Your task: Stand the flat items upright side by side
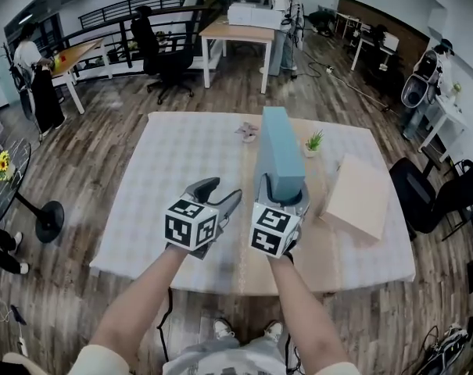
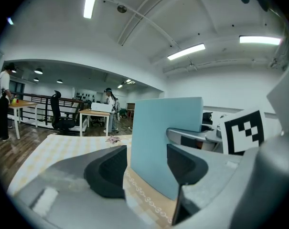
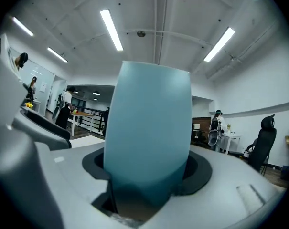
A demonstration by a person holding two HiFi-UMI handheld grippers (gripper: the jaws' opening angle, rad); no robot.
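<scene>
**Blue slab held on end at mid-desk, second flat item still to be raised**

The right tool (image 1: pixel 281 195) is pinching the blue slab (image 1: pixel 279 151). In the right gripper view the slab fills the gap between the two dark pads, which press on its broad faces. The slab stands on end near the middle of the desk (image 1: pixel 166 162), narrow edge toward the camera and long side running away from the person. No view shows clearly whether its bottom edge rests on the checked cloth or hangs just above it.

The left tool (image 1: pixel 220 194) sits just beside the slab on its left, with its jaws spread and nothing between the pads. In the left gripper view the slab rises beyond them, not within their reach.

A tan flat box (image 1: pixel 357 198) appears to lie face-up on the right part of the desk, apart from the slab. A small potted plant (image 1: pixel 314 141) and a small pinkish object (image 1: pixel 248 133) stand farther back, both near the slab's far end.

*Step in hand (judged):* setting up the first item. The blue slab is upright but still gripped, so the task looks to be in its early half.

*Next move (judged):* the slab must be seated squarely on its edge before the right tool lets go, and the spread left tool is well placed to steady its face. A tall, thin slab may tip once freed. The tan box then has to be lifted by an edge, turned upright and set close beside the slab without knocking it over.
</scene>
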